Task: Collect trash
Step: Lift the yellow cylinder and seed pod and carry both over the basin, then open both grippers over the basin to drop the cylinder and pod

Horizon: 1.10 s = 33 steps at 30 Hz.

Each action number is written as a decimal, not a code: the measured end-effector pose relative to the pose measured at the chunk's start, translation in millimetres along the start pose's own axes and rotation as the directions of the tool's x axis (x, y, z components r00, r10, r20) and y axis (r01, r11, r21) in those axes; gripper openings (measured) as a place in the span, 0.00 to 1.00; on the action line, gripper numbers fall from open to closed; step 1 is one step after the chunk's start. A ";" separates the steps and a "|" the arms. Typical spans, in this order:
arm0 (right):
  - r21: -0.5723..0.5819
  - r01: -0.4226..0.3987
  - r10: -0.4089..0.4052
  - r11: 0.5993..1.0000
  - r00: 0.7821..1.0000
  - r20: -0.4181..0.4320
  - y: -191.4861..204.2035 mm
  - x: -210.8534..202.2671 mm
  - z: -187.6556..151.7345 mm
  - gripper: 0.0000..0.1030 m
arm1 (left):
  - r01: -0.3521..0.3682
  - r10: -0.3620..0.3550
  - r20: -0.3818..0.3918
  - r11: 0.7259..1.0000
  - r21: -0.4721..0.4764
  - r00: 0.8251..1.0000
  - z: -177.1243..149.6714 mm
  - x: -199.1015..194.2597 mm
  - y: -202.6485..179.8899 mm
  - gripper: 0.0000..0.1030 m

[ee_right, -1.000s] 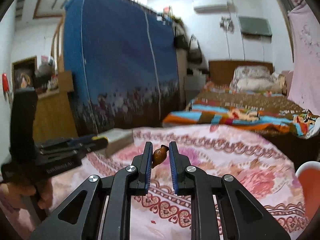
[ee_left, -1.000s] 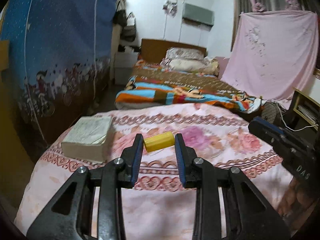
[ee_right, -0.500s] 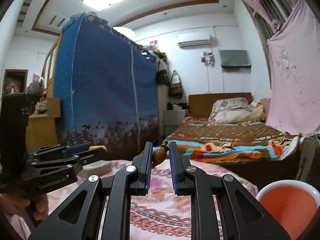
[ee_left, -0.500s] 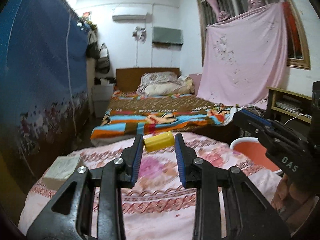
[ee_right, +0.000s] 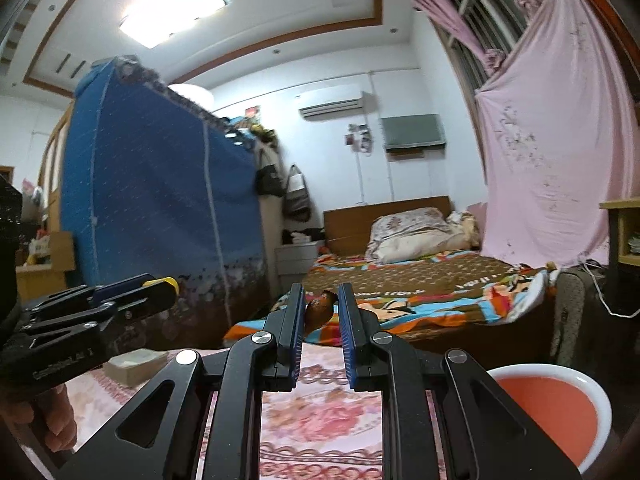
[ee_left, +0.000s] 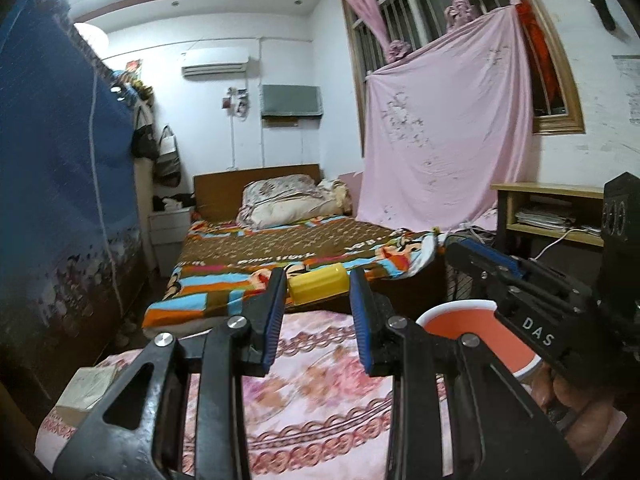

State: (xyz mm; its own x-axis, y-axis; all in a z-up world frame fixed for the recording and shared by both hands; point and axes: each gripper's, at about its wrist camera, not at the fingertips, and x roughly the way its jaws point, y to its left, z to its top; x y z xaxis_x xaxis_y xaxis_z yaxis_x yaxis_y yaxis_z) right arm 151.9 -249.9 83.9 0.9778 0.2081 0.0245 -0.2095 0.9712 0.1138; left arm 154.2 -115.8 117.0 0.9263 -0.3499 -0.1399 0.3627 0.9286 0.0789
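Trash filled both our grippers. We had the left gripper [ee_left: 318,286] closed on a yellow cylinder [ee_left: 318,285], pinched crosswise between its blue-padded fingers [ee_left: 276,312] above the pink floral cloth [ee_left: 320,400] that covered the bench. We had the right gripper [ee_right: 322,312] clamped on a small brown scrap [ee_right: 318,312], which stuck up between its fingertips. Just right of both grippers stood an orange bin [ee_right: 560,408] with a white rim, beside the bench edge. A thick book [ee_left: 86,388] lay at the cloth's left edge. Beyond the bench we saw a bed [ee_left: 300,248] under a brown and striped blanket.
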 end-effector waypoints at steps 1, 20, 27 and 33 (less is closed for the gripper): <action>0.006 0.011 -0.011 1.000 1.000 0.001 -3.8 -1.0 0.7 0.14 | 0.013 -0.013 0.005 1.000 0.008 1.000 1.3 2.5 -4.7 0.16; 0.135 0.269 -0.261 0.954 0.963 -0.072 -90.2 -16.7 -5.0 0.14 | 0.262 -0.264 -0.064 0.965 -0.029 0.962 2.6 67.1 -77.5 0.16; 0.195 0.336 -0.313 0.922 0.939 -0.140 -117.8 -16.5 -13.3 0.14 | 0.323 -0.328 -0.129 0.945 -0.056 0.936 -2.1 90.8 -104.3 0.16; 0.221 0.369 -0.333 0.903 0.925 -0.185 -128.7 -16.2 -19.5 0.15 | 0.351 -0.360 -0.192 0.933 -0.080 0.913 -7.1 107.7 -120.3 0.16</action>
State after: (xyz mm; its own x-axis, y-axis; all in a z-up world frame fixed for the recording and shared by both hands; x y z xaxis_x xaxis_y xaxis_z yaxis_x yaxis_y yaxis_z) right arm 163.0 -376.0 49.5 0.9739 -0.1095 -0.1987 0.1718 0.9279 0.3310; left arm 209.6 -264.3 85.5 0.6958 -0.6298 -0.3453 0.6551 0.7536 -0.0542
